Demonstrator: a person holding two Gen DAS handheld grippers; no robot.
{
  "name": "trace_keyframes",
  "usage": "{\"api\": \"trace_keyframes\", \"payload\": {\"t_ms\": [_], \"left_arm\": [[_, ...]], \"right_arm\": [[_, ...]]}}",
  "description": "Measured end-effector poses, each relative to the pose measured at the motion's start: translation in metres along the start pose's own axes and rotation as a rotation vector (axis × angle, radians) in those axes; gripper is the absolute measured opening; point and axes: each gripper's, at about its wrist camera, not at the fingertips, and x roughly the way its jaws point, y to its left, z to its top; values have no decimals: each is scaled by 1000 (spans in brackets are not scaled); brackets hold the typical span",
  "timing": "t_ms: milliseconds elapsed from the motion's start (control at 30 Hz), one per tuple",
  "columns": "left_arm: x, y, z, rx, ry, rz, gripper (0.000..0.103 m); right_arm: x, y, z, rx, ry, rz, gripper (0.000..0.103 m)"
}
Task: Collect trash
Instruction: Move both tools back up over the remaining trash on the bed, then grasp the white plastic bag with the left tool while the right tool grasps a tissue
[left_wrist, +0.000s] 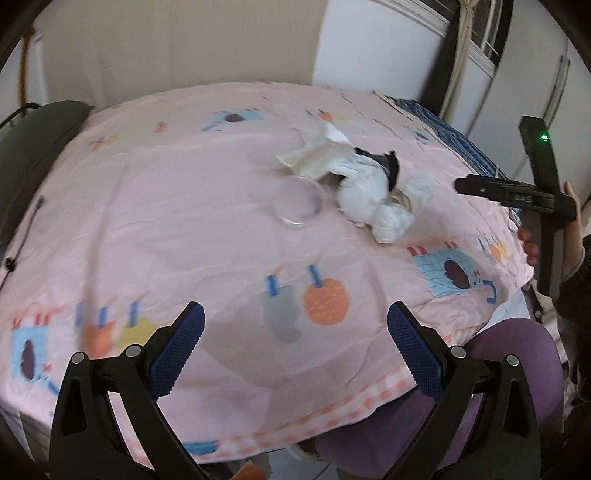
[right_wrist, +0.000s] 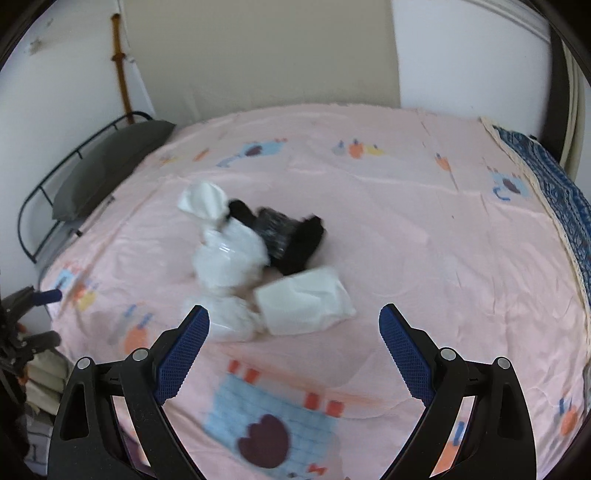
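A pile of trash lies on the pink bedsheet (left_wrist: 184, 192): a white plastic bag (left_wrist: 360, 192), crumpled white paper (left_wrist: 317, 151), a black wrapper (left_wrist: 388, 164) and a clear plastic cup (left_wrist: 297, 201) lying beside them. In the right wrist view the white bag (right_wrist: 229, 258), black wrapper (right_wrist: 291, 240) and a white tissue (right_wrist: 304, 301) lie just ahead. My left gripper (left_wrist: 295, 334) is open and empty, well short of the pile. My right gripper (right_wrist: 293, 336) is open and empty, near the tissue; it shows in the left wrist view (left_wrist: 480, 186).
A dark pillow (right_wrist: 107, 162) lies against the metal bed rail (right_wrist: 40, 206) at the left. A blue patterned cloth (right_wrist: 554, 184) runs along the right edge of the bed. My purple-clad leg (left_wrist: 498, 369) is at the bed's near edge.
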Motion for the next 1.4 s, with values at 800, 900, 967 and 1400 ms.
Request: {"api": "trace_keyframes", "payload": {"t_ms": [800, 900, 967, 1400], "left_arm": [[86, -51, 16, 99, 96, -127, 97], [89, -55, 18, 107, 100, -134, 97], [91, -59, 19, 108, 101, -139, 97], [127, -93, 50, 49, 128, -171, 91]], "right_arm": [[78, -8, 0, 58, 75, 116, 75], [68, -16, -3, 90, 58, 124, 74], [58, -21, -5, 107, 41, 122, 74], [3, -57, -30, 150, -18, 83, 75]]}}
